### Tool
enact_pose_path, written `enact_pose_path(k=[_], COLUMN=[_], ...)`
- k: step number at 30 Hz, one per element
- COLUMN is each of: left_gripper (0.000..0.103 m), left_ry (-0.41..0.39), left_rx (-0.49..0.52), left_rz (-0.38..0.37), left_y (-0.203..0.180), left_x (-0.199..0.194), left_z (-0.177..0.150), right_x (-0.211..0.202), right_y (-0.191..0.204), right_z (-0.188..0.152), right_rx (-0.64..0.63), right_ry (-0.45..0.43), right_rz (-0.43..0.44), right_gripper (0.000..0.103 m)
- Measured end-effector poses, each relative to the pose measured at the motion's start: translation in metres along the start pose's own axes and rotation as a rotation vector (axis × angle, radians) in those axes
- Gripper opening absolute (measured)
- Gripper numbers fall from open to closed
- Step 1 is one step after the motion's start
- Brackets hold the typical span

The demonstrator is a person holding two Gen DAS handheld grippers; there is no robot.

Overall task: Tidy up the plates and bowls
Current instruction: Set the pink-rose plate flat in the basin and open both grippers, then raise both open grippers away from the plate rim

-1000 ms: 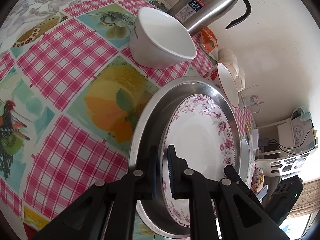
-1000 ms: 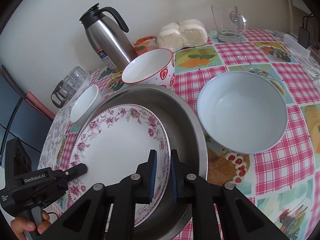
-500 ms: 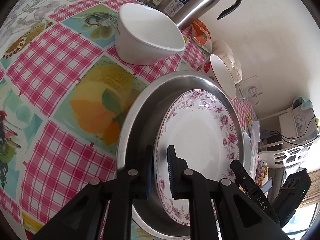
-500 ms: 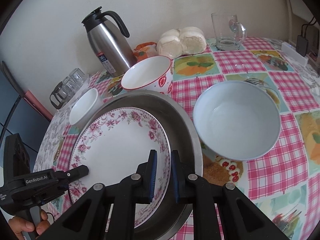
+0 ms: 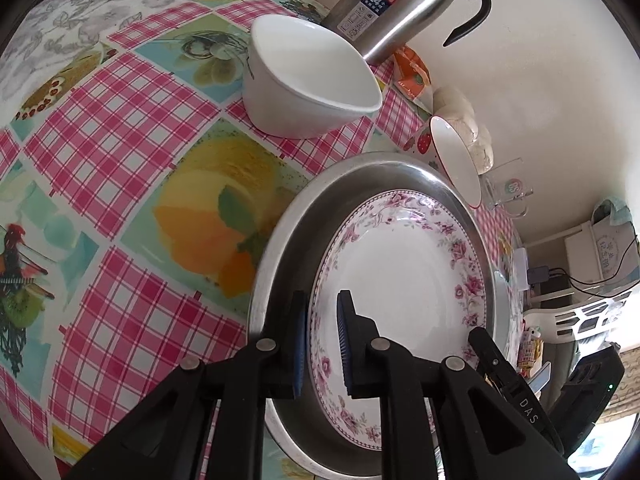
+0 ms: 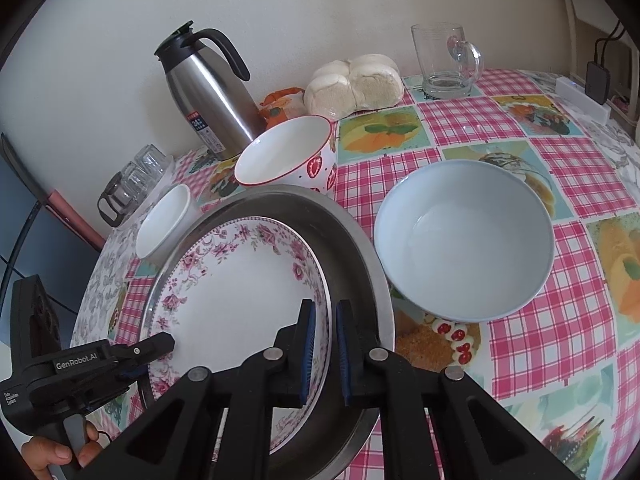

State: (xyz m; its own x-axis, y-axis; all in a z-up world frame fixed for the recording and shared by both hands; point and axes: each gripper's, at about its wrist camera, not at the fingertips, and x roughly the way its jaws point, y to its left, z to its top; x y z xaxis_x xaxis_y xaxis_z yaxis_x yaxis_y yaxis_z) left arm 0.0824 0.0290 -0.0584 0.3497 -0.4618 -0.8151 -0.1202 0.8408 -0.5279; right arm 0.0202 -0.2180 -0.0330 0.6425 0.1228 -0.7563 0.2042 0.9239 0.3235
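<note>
A floral-rimmed white plate lies inside a round steel pan. My left gripper is shut on the plate's near rim; it also shows in the right wrist view. My right gripper is shut on the plate's opposite rim; it shows at the left wrist view's lower right. A small white bowl, a strawberry-print bowl and a large pale blue bowl stand around the pan.
A steel thermos jug stands at the wall. Bread rolls, a glass mug and small glasses are at the back. A checked tablecloth covers the table.
Both grippers and the plate have shifted slightly; the views have drawn back a little from the pan. Both grips on the plate rim are kept.
</note>
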Motion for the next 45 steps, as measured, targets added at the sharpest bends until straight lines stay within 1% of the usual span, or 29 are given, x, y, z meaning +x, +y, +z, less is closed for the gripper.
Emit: enact_pose_path(k=[6, 9, 11, 13, 14, 15, 16, 17, 18, 20, 22, 25, 28, 32, 34, 37, 38, 41, 42, 45], left_gripper=[0.015, 0.015, 0.017, 0.025, 0.027, 0.032, 0.037, 0.04, 0.044, 0.046, 0.05, 0.054, 0.054, 0.055, 0.055, 0.055, 0.055, 0.055, 0.055, 0.055], left_ry=[-0.004, -0.009, -0.009, -0.001, 0.001, 0.001, 0.0, 0.0, 0.002, -0.004, -0.019, -0.017, -0.005, -0.039, -0.037, -0.026, -0.025, -0.039, -0.046, -0.054], left_rx=[0.011, 0.012, 0.02, 0.027, 0.029, 0.034, 0.043, 0.051, 0.056, 0.073, 0.095, 0.102, 0.089, 0.09, 0.076, 0.055, 0.051, 0.043, 0.044, 0.049], left_rz=[0.022, 0.032, 0.027, 0.01, 0.006, 0.004, 0.0, -0.006, -0.011, -0.015, -0.018, -0.018, -0.011, -0.006, -0.005, 0.0, 0.002, 0.006, 0.004, -0.009], left_y=[-0.002, -0.003, -0.003, -0.005, -0.006, -0.008, -0.01, -0.012, -0.015, -0.019, -0.023, -0.025, -0.022, -0.021, -0.018, -0.013, -0.012, -0.012, -0.012, -0.015], left_x=[-0.002, -0.006, -0.009, -0.009, -0.009, -0.01, -0.011, -0.012, -0.013, -0.017, -0.023, -0.025, -0.022, -0.028, -0.029, -0.027, -0.027, -0.032, -0.034, -0.038], left_z=[-0.001, -0.001, -0.001, -0.002, -0.002, -0.002, -0.003, -0.003, -0.004, -0.005, -0.006, -0.007, -0.008, -0.006, -0.005, -0.005, -0.005, -0.005, -0.005, -0.005], right_x=[-0.002, -0.007, -0.011, -0.016, -0.018, -0.02, -0.022, -0.025, -0.028, -0.033, -0.034, -0.031, -0.024, -0.018, -0.016, -0.015, -0.015, -0.015, -0.015, -0.013], right_y=[0.0, 0.001, 0.0, -0.005, -0.008, -0.01, -0.012, -0.013, -0.015, -0.02, -0.027, -0.036, -0.038, -0.035, -0.032, -0.026, -0.023, -0.02, -0.019, -0.019], right_z=[0.001, 0.002, 0.003, 0.005, 0.005, 0.006, 0.007, 0.008, 0.008, 0.01, 0.011, 0.01, 0.008, 0.006, 0.006, 0.005, 0.004, 0.003, 0.002, 0.0], right_rx=[0.002, -0.006, -0.009, 0.011, 0.025, 0.037, 0.043, 0.043, 0.048, 0.071, 0.094, 0.129, 0.134, 0.127, 0.112, 0.075, 0.059, 0.032, 0.025, 0.022], right_ry=[0.007, -0.008, -0.022, -0.037, -0.041, -0.047, -0.056, -0.066, -0.078, -0.096, -0.106, -0.089, -0.056, -0.035, -0.029, -0.022, -0.021, -0.004, 0.004, 0.028], right_rz=[0.004, 0.008, -0.012, -0.004, 0.009, 0.017, 0.015, 0.008, 0.003, 0.0, -0.013, -0.008, 0.003, 0.017, 0.027, 0.014, -0.002, -0.012, -0.016, -0.006], right_gripper=[0.011, 0.015, 0.017, 0.017, 0.017, 0.016, 0.016, 0.017, 0.017, 0.017, 0.017, 0.017, 0.017, 0.017, 0.017, 0.017, 0.015, 0.014, 0.012, 0.012])
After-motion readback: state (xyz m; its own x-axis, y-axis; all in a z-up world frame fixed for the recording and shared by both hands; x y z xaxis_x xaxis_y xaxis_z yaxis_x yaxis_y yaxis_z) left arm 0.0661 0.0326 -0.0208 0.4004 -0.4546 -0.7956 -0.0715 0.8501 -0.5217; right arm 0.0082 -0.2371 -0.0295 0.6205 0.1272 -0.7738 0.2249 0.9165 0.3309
